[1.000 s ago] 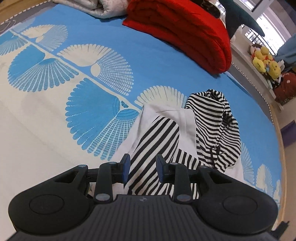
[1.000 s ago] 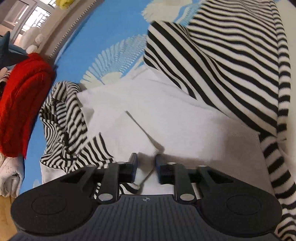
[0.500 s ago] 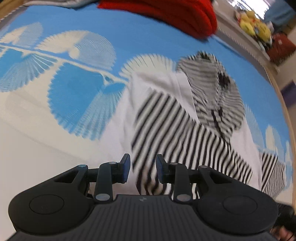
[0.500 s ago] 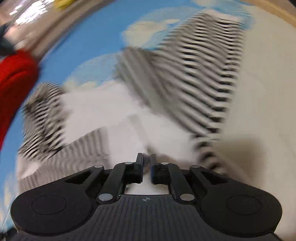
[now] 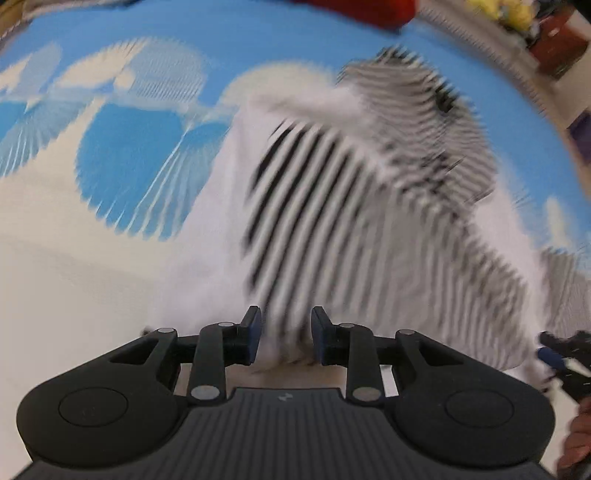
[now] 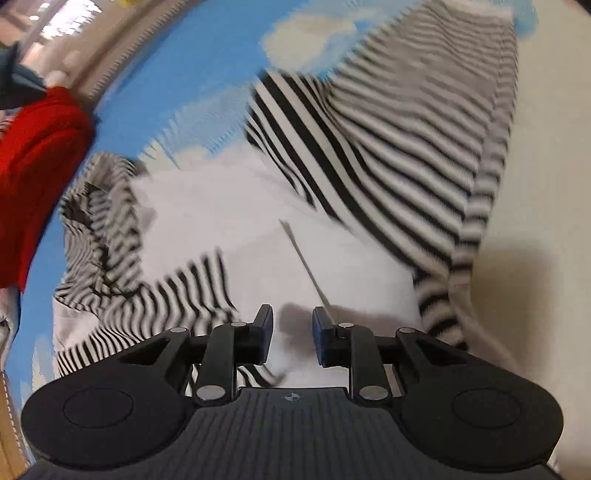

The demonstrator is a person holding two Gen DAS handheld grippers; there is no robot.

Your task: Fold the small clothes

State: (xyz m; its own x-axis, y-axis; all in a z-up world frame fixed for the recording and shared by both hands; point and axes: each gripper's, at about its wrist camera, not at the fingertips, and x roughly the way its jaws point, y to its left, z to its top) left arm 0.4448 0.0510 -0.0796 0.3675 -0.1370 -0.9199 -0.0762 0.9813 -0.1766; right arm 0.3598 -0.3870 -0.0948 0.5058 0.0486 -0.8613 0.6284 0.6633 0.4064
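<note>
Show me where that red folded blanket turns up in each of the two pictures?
Left wrist view: red blanket is a sliver at the top edge, right of centre.
Right wrist view: red blanket fills the left edge, beside the blue bedspread.
Shared landmark: the striped garment ahead of both tongs.

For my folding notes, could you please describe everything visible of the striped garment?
The striped garment is soft knit, with black-and-white striped sleeves and hood and a plain white body. It lies crumpled, partly folded, on the blue-and-cream bedspread, a sleeve laid across the white panel. The left gripper has fabric bunched between its fingers; the right gripper is opening above the white part.
</note>
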